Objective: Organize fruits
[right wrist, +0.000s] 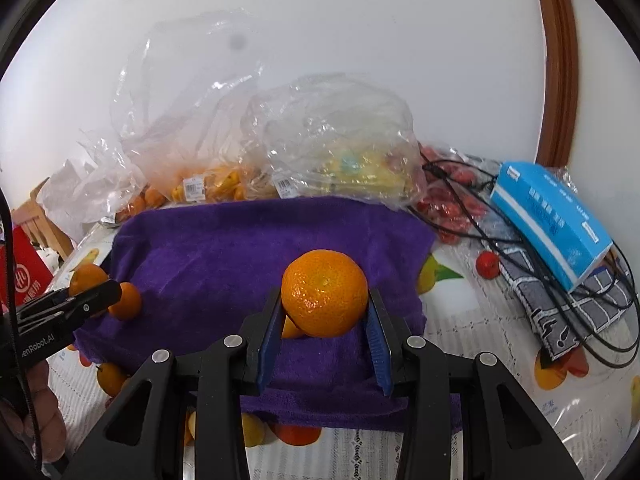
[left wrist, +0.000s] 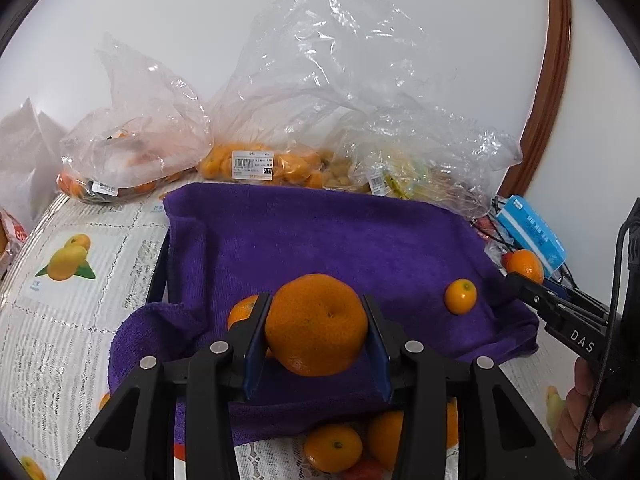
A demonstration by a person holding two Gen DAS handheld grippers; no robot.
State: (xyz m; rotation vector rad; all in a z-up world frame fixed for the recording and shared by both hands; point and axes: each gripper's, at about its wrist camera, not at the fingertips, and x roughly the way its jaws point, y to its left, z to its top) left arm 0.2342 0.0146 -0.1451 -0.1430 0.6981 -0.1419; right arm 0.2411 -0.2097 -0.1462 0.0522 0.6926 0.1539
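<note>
My left gripper [left wrist: 316,330] is shut on a mandarin [left wrist: 316,324] and holds it above the purple towel [left wrist: 320,240]. My right gripper [right wrist: 324,320] is shut on another mandarin [right wrist: 325,293] above the same towel [right wrist: 240,248]. A small kumquat [left wrist: 461,296] lies on the towel at the right. A second orange fruit [left wrist: 242,310] sits behind the left finger. The right gripper's mandarin also shows in the left wrist view [left wrist: 525,266]. The left gripper's mandarin shows at the far left in the right wrist view [right wrist: 88,278], with another orange fruit [right wrist: 127,301] beside it.
Clear plastic bags of oranges [left wrist: 256,164] and yellow fruit [right wrist: 352,168] line the wall behind the towel. A blue box [right wrist: 552,220], black cables [right wrist: 520,248] and red fruits [right wrist: 448,204] lie to the right. Loose fruits [left wrist: 334,448] lie near the front edge.
</note>
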